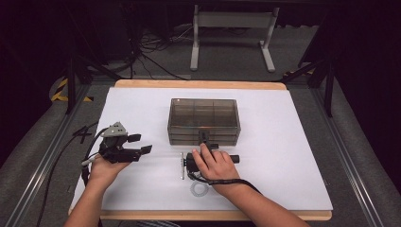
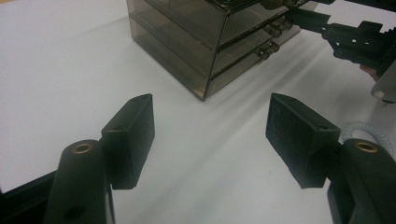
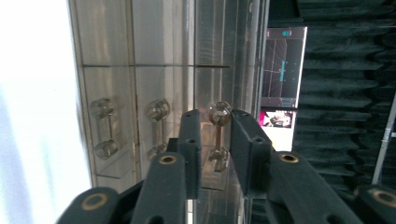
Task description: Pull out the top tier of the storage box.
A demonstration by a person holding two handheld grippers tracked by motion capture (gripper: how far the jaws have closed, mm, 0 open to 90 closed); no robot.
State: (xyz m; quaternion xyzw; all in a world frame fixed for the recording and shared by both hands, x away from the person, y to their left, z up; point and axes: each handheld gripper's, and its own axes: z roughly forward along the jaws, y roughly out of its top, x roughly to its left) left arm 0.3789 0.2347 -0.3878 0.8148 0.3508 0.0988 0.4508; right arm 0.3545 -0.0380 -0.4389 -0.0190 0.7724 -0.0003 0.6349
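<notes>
Three clear handles (image 3: 218,135) front the smoky drawer box (image 1: 204,121) mid-bench (image 1: 293,156), and my right hand-held gripper (image 3: 215,140) view shows its jaws narrowly astride the top one, contact unclear to me, while my left hand-held gripper (image 2: 210,126) gapes empty.

no text, label or number is legible anywhere here.
</notes>
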